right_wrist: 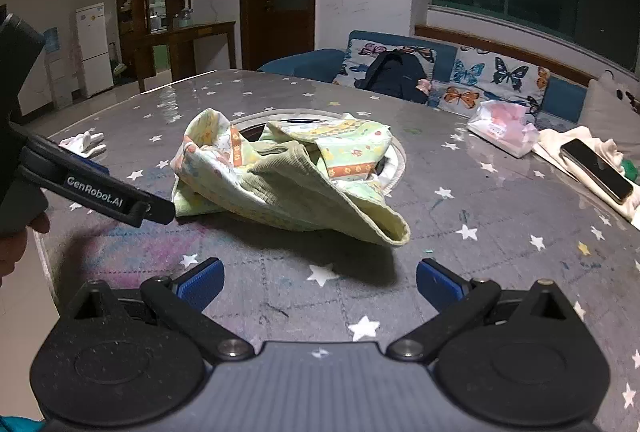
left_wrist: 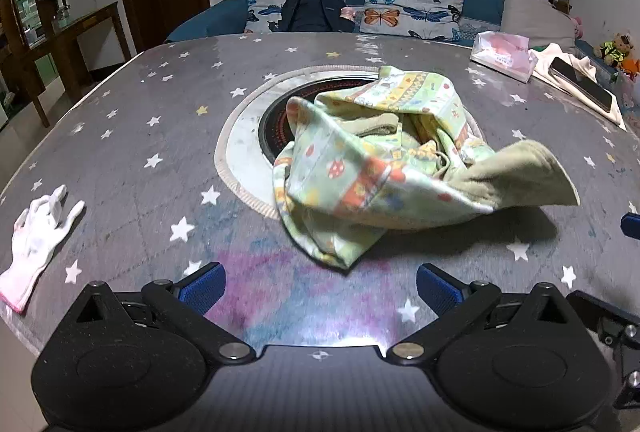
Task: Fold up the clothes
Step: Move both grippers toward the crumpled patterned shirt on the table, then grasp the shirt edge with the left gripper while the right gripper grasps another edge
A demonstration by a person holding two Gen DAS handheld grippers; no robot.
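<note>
A crumpled light-green child's garment (left_wrist: pixel 384 159) with coloured print bands lies in a heap on the grey star-patterned table (left_wrist: pixel 140 151), partly over a round inset hob (left_wrist: pixel 244 147). It also shows in the right wrist view (right_wrist: pixel 288 175), with one loose cuff end pointing toward me. My left gripper (left_wrist: pixel 320 290) is open and empty, just short of the garment's near edge. My right gripper (right_wrist: pixel 320 282) is open and empty, a little before the cuff end. The left gripper's body (right_wrist: pixel 100 191) shows at the left of the right wrist view.
A white glove (left_wrist: pixel 38 240) lies at the table's left. A tissue pack (left_wrist: pixel 504 55) and a phone (left_wrist: pixel 582 83) on a cream cloth sit at the far right. A butterfly-print sofa (left_wrist: pixel 400 7) with a dark backpack stands behind the table.
</note>
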